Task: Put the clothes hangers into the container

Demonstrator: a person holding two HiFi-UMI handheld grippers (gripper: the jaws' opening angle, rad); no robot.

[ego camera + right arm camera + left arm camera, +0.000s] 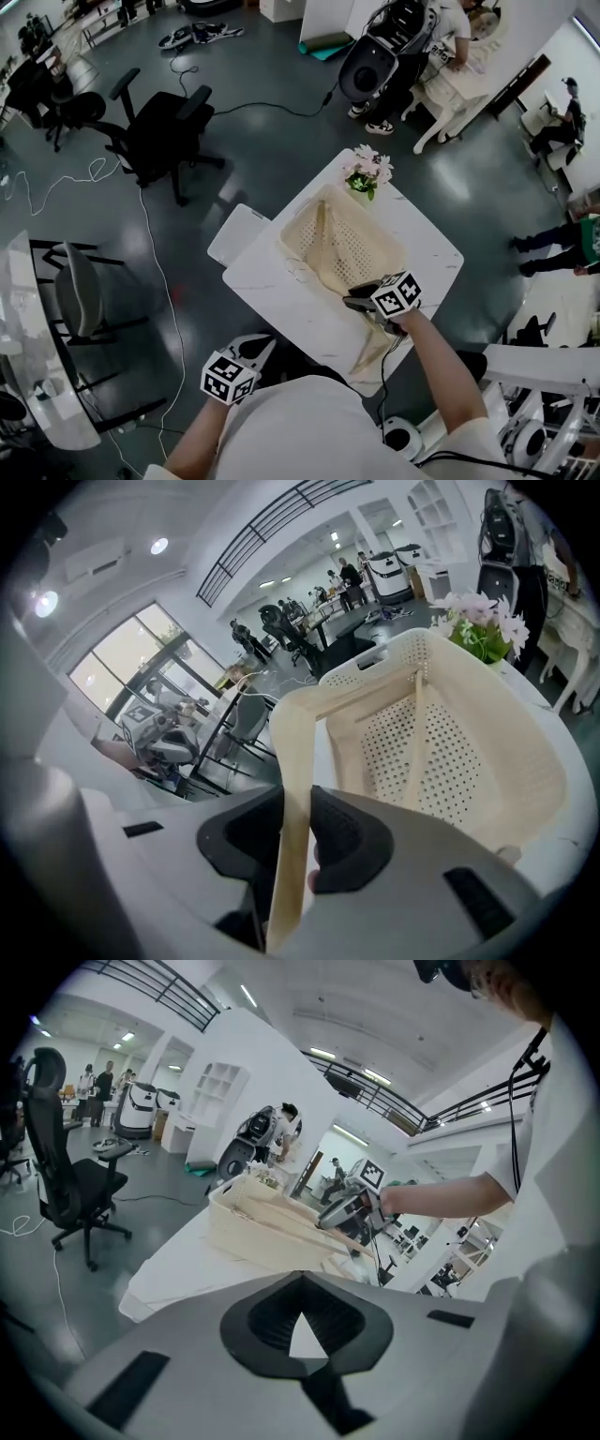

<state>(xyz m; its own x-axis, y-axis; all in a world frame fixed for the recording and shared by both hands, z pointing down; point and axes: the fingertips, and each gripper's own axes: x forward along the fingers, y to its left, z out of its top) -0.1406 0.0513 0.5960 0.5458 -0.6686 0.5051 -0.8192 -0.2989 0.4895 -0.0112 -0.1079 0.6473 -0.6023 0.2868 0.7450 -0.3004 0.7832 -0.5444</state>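
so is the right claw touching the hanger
Touching. The right gripper view shows the right claw clamped on the wooden hanger, a pad against each side.

Big open-plan office or lab hall, not a home. Glossy dark floor (262, 141) with loose cables (157, 253), black swivel office chairs (159, 131), white work table (291, 305). Mezzanine railing (169, 988) overhead, ceiling strip lights (323, 1054), white shelving unit (217, 1087). Bulky wheeled machine (370, 61) parked by far desks, several people (562, 122) seated around.
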